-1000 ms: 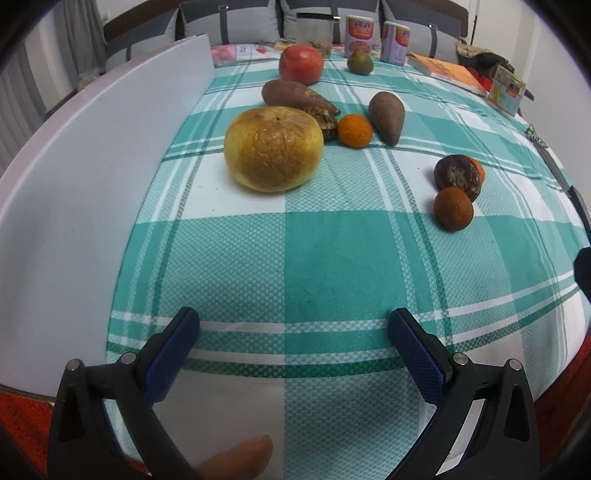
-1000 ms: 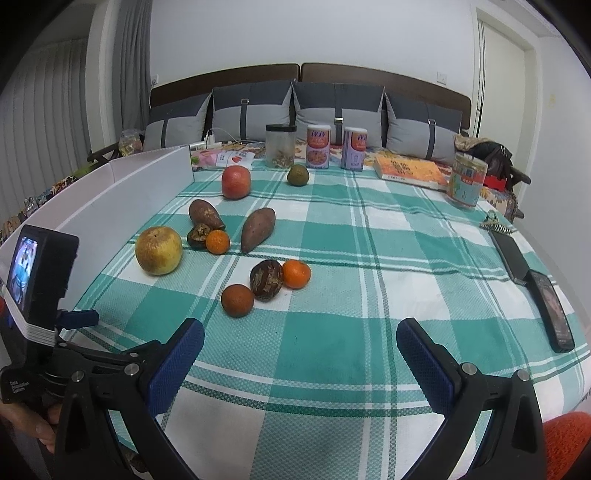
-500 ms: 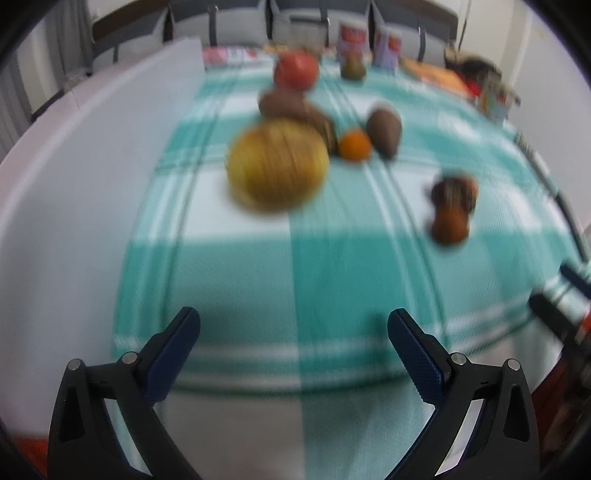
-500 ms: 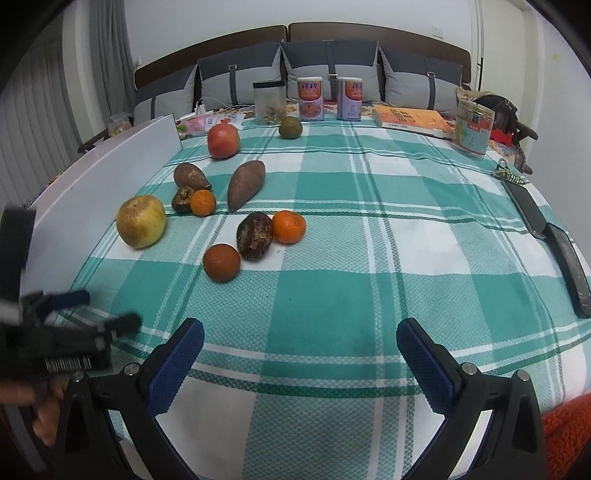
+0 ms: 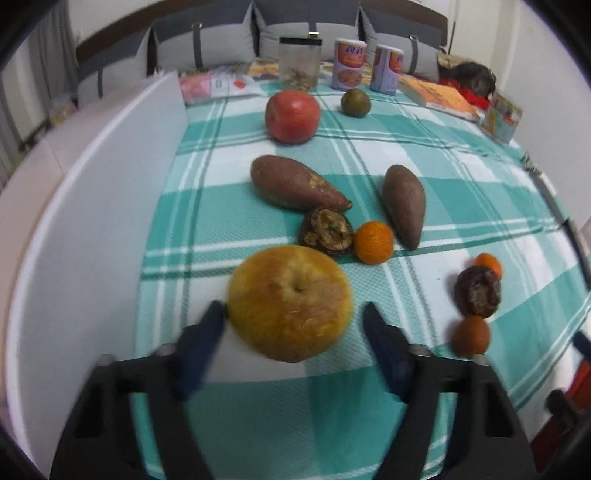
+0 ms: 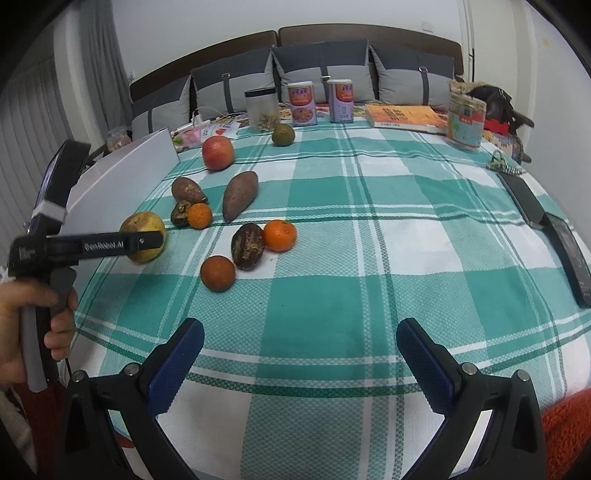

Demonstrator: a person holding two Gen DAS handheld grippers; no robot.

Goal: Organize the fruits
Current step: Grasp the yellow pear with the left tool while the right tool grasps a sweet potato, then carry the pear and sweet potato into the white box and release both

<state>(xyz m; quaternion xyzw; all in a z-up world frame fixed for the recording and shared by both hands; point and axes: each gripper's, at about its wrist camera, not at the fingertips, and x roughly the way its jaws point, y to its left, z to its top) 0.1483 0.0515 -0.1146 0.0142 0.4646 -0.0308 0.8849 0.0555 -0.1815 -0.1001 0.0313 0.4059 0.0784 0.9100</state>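
Your checked surface (image 6: 369, 229) carries, largest first: yellow apple (image 5: 290, 302) at the near left, between the spread fingers of your left gripper (image 5: 293, 325), its left finger (image 5: 207, 332) touching or nearly so, not clamped. Red apple (image 5: 292, 116) lies far back. Your right gripper (image 6: 301, 354) hangs released over bare cloth.

L gripper (image 5: 293, 314) blurred; hides yellow apple (image 6: 142, 236) (partly) in right view.

A home, likely a bedroom or lounge; grey cushions (image 6: 325, 70) line a dark headboard (image 6: 369, 35) by white walls; a curtain (image 6: 33, 110) hangs left; a checked cloth (image 6: 369, 240) carries tins (image 6: 302, 104), a jar (image 6: 262, 110), a book (image 6: 404, 117), phones (image 6: 565, 254).
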